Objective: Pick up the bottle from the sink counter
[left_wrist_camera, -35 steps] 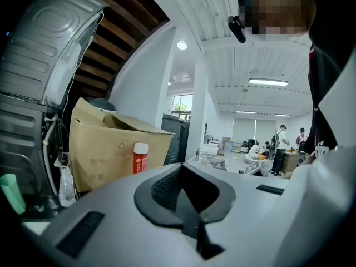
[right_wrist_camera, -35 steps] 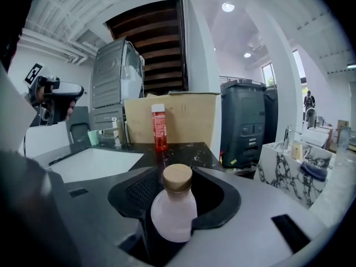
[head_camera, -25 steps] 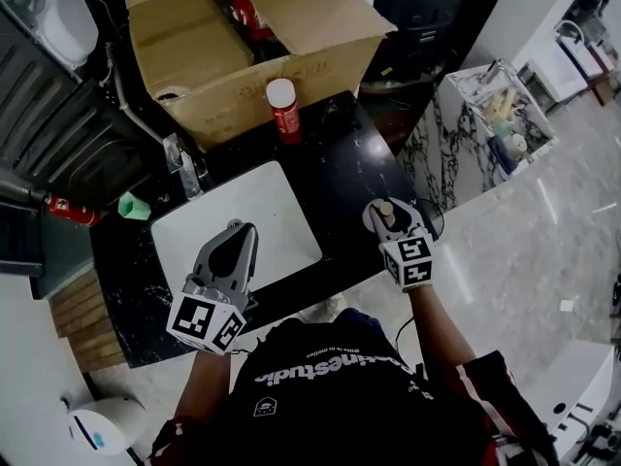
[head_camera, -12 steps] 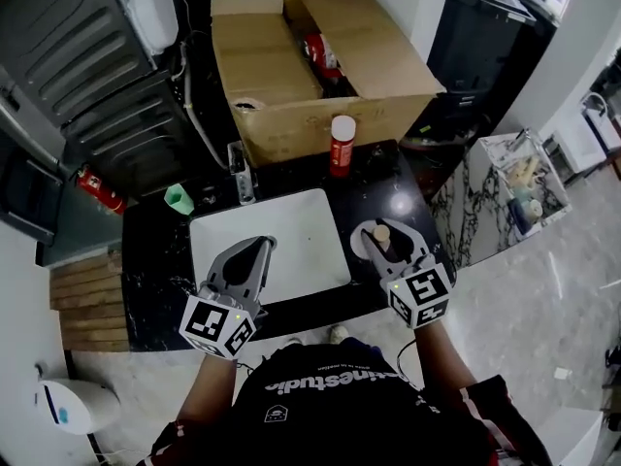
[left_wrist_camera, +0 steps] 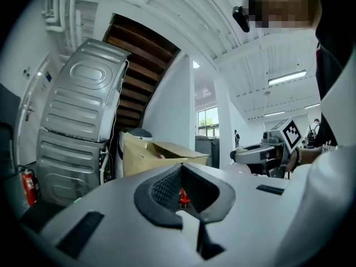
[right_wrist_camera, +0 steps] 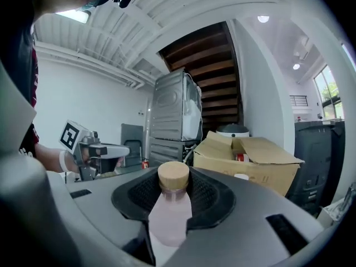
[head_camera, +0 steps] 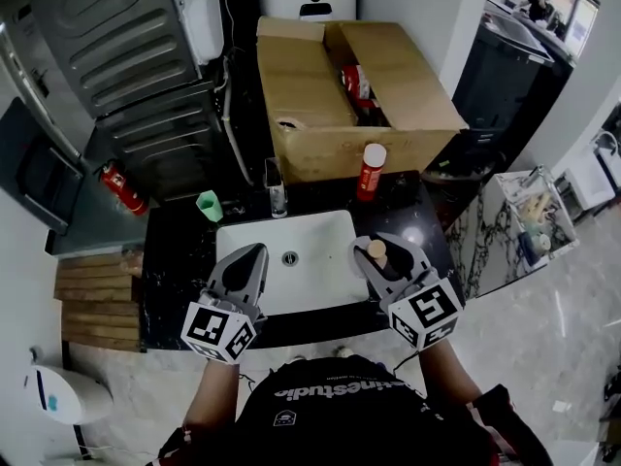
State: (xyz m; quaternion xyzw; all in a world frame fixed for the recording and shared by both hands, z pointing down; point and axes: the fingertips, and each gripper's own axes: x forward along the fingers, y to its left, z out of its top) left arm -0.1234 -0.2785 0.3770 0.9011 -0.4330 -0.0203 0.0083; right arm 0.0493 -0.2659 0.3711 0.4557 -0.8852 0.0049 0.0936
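Observation:
A pale pink bottle (right_wrist_camera: pixel 169 213) with a tan cap stands upright between the jaws of my right gripper (right_wrist_camera: pixel 173 189), whose pads press on its neck and shoulders. From the head view the cap of the bottle (head_camera: pixel 376 250) shows in the right gripper (head_camera: pixel 380 257), held above the right rim of the white sink (head_camera: pixel 243 236) set in the black counter (head_camera: pixel 179 260). My left gripper (head_camera: pixel 254 253) hovers over the sink's left part, jaws together with nothing in them; in its own view the left gripper (left_wrist_camera: pixel 181 171) shows its pads meeting.
A red bottle with a white cap (head_camera: pixel 369 170) stands on the counter behind the sink, in front of an open cardboard box (head_camera: pixel 320 115). A faucet (head_camera: pixel 277 197) and a green cup (head_camera: pixel 208 205) are at the sink's back left. A washing machine (head_camera: pixel 126 37) stands at far left.
The head view has swung so the counter now lies square ahead. Both grippers keep their hold and shape; the right one with the bottle sits closer to the sink.

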